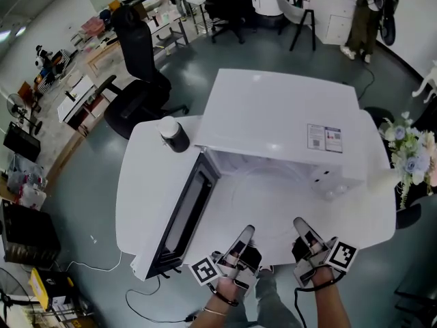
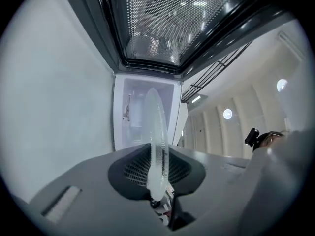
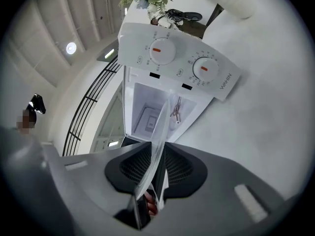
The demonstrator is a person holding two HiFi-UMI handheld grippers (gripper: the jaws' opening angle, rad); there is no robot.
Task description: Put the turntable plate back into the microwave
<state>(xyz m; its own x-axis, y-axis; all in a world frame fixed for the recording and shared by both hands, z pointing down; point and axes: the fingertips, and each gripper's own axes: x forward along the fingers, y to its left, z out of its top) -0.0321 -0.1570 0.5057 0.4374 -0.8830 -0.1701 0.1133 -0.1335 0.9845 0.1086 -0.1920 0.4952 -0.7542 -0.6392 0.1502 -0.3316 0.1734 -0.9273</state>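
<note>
The clear glass turntable plate [image 1: 268,195] hangs level in front of the white microwave [image 1: 280,118], partly inside its open cavity [image 1: 273,173]. My left gripper [image 1: 247,234] is shut on the plate's near rim at the left. My right gripper [image 1: 299,224] is shut on the near rim at the right. In the left gripper view the plate [image 2: 156,141] stands edge-on between the dark pads [image 2: 135,168], with the cavity [image 2: 140,112] straight ahead. In the right gripper view the plate [image 3: 160,129] is also pinched edge-on, below the control panel [image 3: 177,63] with its two knobs.
The microwave door [image 1: 188,214] swings open to the left, close beside my left gripper. A dark jar with a white lid [image 1: 173,134] stands on the white table [image 1: 147,183] left of the microwave. A black office chair [image 1: 140,74] and a bunch of flowers [image 1: 410,149] flank the table.
</note>
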